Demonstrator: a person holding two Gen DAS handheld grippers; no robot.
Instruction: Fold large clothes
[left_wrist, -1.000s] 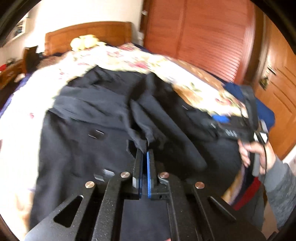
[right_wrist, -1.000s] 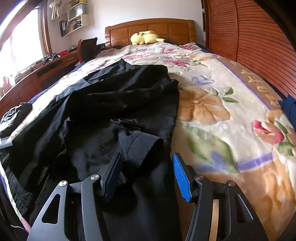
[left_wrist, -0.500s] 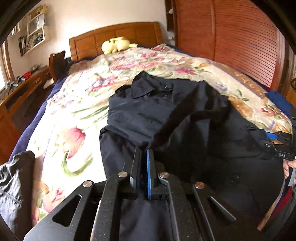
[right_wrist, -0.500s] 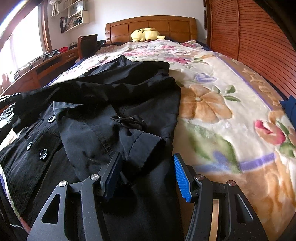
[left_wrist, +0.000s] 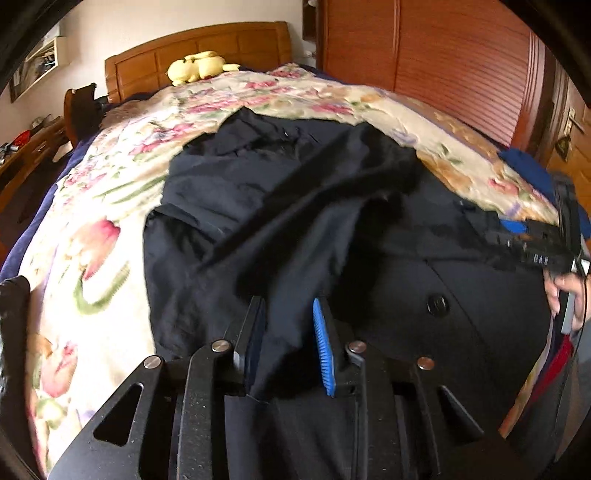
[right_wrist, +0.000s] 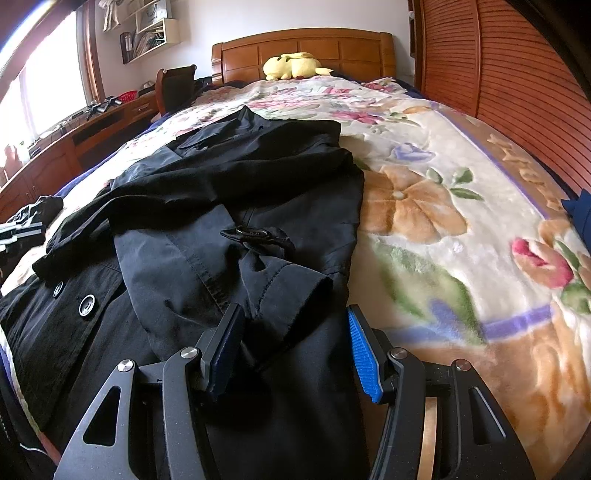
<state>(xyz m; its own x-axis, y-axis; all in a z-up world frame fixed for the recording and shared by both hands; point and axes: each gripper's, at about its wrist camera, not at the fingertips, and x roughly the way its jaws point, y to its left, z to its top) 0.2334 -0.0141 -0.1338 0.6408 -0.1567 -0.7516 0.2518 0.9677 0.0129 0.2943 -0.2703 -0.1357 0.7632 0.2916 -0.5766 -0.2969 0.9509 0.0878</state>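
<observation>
Across the wide bed with its cream floral plush blanket (right_wrist: 436, 206), the task's thing takes up the near half: a large black button-front coat of thin woven cloth (right_wrist: 236, 173), lying between the foot of the bed and the middle, its collar end pointing toward the wooden headboard (right_wrist: 303, 46). A yellow plush toy (right_wrist: 291, 66) sits at the headboard, well beyond the coat. One side of the coat looks already turned inward over the body, so the step in hand reads as laying that fold down and letting it go.

Nearer the foot of the bed, a folded-over sleeve with a stitched cuff (right_wrist: 288, 291) rests on top of the coat. The right gripper (right_wrist: 295, 350) hovers just over that cuff with its jaws parted and nothing pinched; the cuff lies loose between them. The left gripper (left_wrist: 288, 343), on the coat's other side, is opening its jaws at this moment; a strip of the black cloth still runs between its pads, slack rather than squeezed.

Two round dark buttons (right_wrist: 86, 304) show on the front panel toward the left edge of the coat.

Next, I judge, the left gripper must clear the cloth without dragging it, and the right must close on the cuff or hem to carry the lower part up toward the collar.
</observation>
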